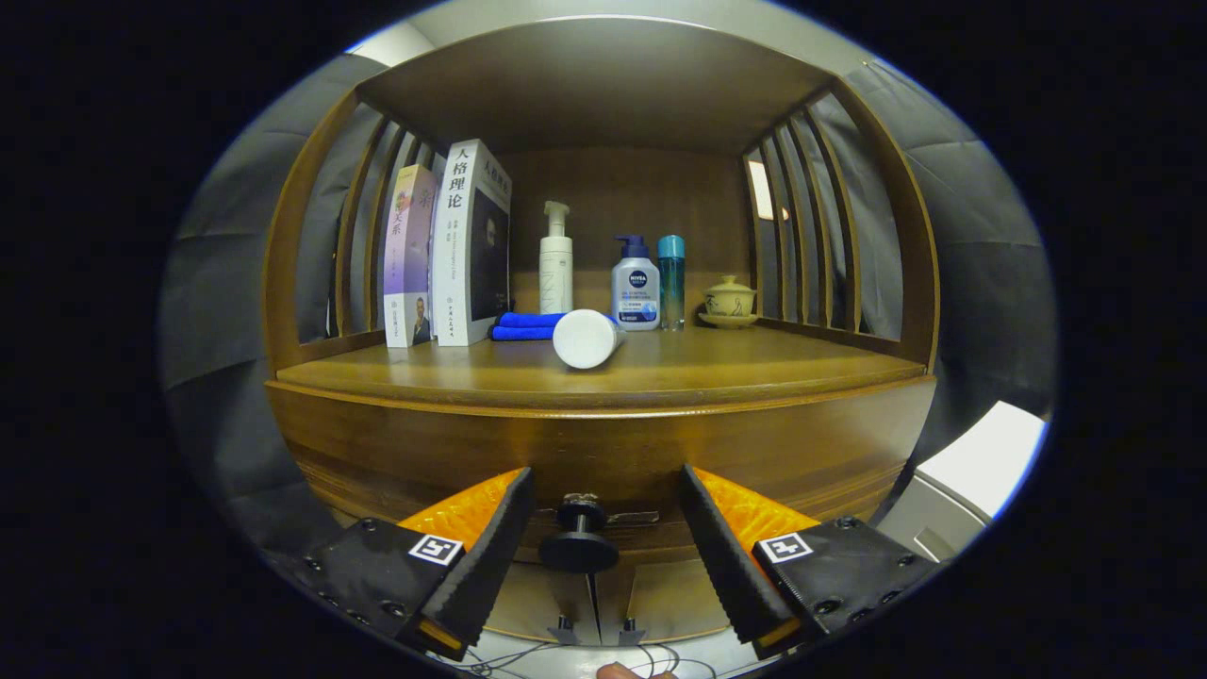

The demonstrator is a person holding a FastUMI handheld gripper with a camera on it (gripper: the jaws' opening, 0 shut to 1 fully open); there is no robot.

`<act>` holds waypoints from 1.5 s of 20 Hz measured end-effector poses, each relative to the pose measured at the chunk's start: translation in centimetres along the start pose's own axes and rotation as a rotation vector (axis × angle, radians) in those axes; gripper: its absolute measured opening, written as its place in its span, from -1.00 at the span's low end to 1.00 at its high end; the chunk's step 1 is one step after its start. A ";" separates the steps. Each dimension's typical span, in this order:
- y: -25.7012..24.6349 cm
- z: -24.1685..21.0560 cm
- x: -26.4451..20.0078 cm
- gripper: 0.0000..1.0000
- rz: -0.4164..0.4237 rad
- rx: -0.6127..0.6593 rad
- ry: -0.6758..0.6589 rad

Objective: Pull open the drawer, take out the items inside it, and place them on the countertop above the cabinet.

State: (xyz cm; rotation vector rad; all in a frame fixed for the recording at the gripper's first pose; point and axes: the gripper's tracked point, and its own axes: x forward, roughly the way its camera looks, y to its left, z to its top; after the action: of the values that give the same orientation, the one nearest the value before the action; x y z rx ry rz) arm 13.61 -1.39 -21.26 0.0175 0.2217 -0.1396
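I face a wooden cabinet point(603, 443) with slatted sides; its countertop point(660, 372) curves across my view. On it, two upright books point(453, 245) stand beside a folded blue cloth point(523, 326), a white pump bottle point(555, 259), a blue-capped dispenser point(636, 285), a slim teal bottle point(671, 281) and a lidded teacup point(729, 302). A white tube point(586, 338) lies nearer me. Below, the closed drawer point(603, 542) shows its dark knob point(579, 539) between my gripper's point(603, 542) wide-spread fingers, untouched.
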 end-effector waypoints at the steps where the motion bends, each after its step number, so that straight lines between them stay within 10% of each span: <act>1: 0.0 -0.1 0.2 0.96 0.001 -0.008 0.003; 30: -10.2 16.7 -23.0 0.94 -0.065 0.086 -0.355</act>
State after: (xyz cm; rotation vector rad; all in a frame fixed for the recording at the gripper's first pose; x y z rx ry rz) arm -6.41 -8.88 0.13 0.0701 -0.1385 -0.2140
